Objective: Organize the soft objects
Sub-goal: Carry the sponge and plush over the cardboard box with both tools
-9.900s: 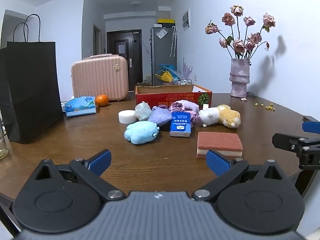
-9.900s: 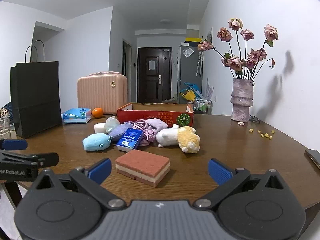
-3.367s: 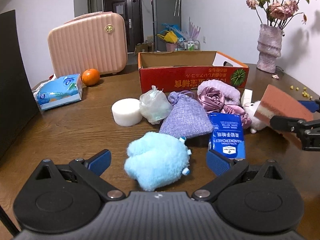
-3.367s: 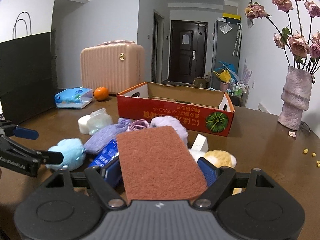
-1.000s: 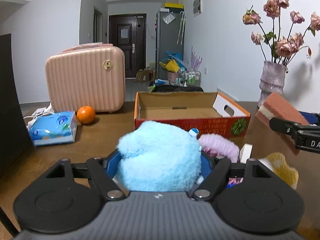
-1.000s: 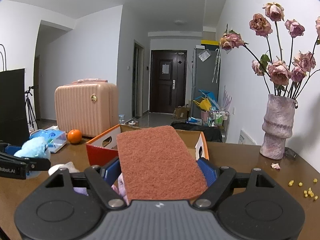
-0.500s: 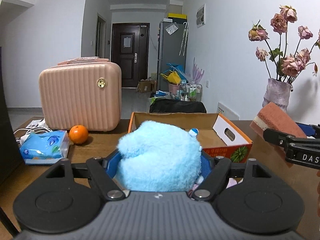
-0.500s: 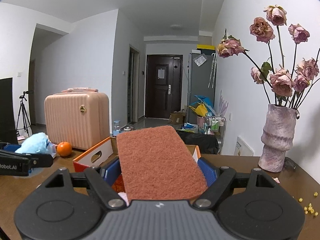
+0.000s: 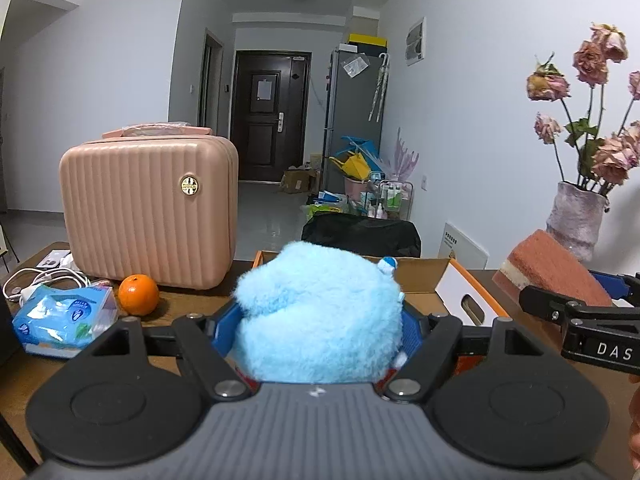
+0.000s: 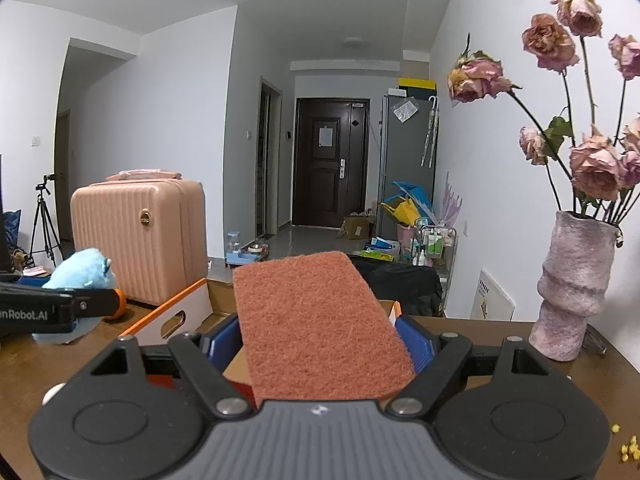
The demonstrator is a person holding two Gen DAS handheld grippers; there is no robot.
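My left gripper (image 9: 318, 334) is shut on a fluffy light-blue plush toy (image 9: 320, 312), held in the air just in front of the open cardboard box (image 9: 464, 300). The toy hides most of the box's inside in the left wrist view. My right gripper (image 10: 320, 340) is shut on a red-brown scouring sponge (image 10: 320, 320), its blue pads against the sponge's two sides, above the near edge of the same box (image 10: 176, 320). Each gripper shows in the other's view: the sponge (image 9: 552, 268) at the right, the plush toy (image 10: 82, 270) at the left.
A pink ribbed suitcase (image 9: 148, 208), an orange (image 9: 138, 294) and a blue tissue pack (image 9: 64, 320) stand on the brown table (image 9: 36, 368) to the left. A pale vase of dried roses (image 10: 576, 292) stands at the right by the wall. Yellow crumbs (image 10: 628, 450) lie near the right edge.
Both grippers have moved forward and a little up toward the box, each keeping its grip. The loose items on the table have dropped out of sight below.
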